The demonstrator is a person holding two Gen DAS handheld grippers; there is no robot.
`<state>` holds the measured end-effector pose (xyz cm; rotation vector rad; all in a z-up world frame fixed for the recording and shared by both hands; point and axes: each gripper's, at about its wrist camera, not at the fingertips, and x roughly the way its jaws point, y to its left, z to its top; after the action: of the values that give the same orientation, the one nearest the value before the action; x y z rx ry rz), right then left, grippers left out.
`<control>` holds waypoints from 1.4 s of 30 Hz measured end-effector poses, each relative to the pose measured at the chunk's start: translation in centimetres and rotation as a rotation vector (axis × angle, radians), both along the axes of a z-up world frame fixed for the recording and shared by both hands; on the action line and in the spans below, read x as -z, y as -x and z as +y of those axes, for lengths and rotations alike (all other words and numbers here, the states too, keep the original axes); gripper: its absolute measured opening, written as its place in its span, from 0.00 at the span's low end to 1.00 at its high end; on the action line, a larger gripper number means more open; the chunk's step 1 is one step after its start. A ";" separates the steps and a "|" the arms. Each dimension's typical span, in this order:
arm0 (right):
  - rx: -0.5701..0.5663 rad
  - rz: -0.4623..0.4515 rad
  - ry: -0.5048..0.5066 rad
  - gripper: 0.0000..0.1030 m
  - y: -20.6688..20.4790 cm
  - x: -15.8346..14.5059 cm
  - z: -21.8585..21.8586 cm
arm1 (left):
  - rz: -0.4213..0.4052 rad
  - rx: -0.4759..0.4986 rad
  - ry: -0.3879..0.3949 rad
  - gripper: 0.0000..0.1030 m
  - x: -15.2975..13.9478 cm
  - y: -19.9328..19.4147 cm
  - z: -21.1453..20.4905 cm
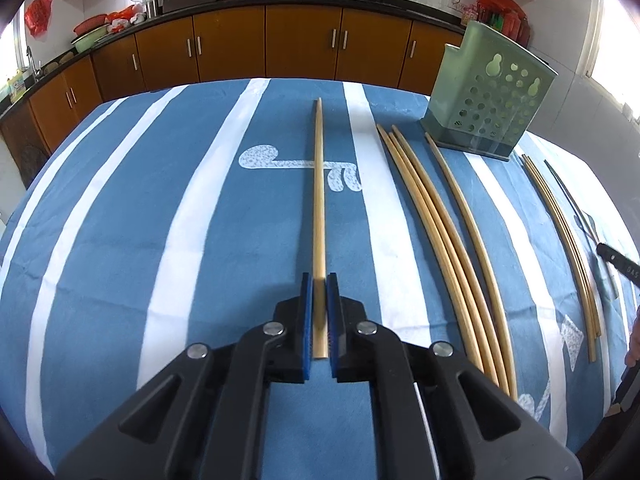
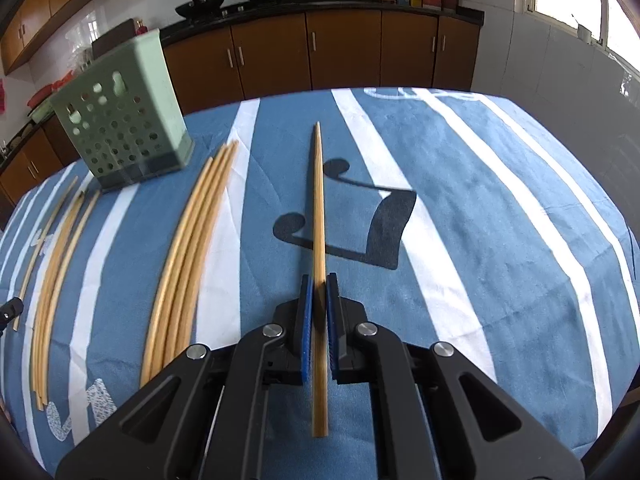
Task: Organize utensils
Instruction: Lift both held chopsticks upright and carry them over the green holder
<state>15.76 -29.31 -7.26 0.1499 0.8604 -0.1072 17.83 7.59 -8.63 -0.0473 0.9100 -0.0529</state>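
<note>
- So, I'm looking down my left gripper (image 1: 319, 280) and it's pointing steeply down toward the table, jaws clamped on one chopstick (image 1: 319, 200) that's running straight out ahead between the blue pads (image 1: 306, 320).
- My right gripper (image 2: 319, 280) is sitting in much the same pose, tilted down at the blue striped tablecloth (image 2: 480, 208) and pinching its own chopstick (image 2: 318, 216); that one's butt end is sticking back past the pads toward the camera.
- The loose chopsticks (image 1: 432, 220) are lying flat on the cloth between my two grippers, in a few bunches, thin ends toward the holder.
- The green chopstick holder (image 1: 486, 96) with the round holes is standing upright at the far side of the table, just beyond those tips. I can't tell whether anything is in it.
- A bit of the other gripper is poking in at the right edge of the left view, with some pale lettering on it, too small for me to be reading.
- The cloth is showing printed shapes, nothing I can make out as words.
</note>
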 end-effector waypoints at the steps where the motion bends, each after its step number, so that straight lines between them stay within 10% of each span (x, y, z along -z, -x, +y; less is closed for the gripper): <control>1: -0.001 -0.020 0.000 0.07 0.3 -0.6 -0.1 | -0.011 -0.001 -0.003 0.08 -0.5 0.2 0.2; 20: 0.003 -0.298 -0.016 0.07 1.9 -9.9 -0.9 | -0.370 -0.059 0.071 0.08 -13.5 2.3 1.7; 32: -0.020 -0.374 0.012 0.07 -0.2 -13.9 -0.4 | -0.446 -0.065 0.017 0.07 -18.5 -0.2 1.2; 42: -0.068 -0.596 -0.135 0.07 -2.0 -24.4 -0.3 | -0.658 -0.061 0.102 0.07 -29.8 -1.5 -0.3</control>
<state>17.76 -29.62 17.17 0.2629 0.2765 0.0595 19.34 7.24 21.20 -0.1429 0.2469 -0.0537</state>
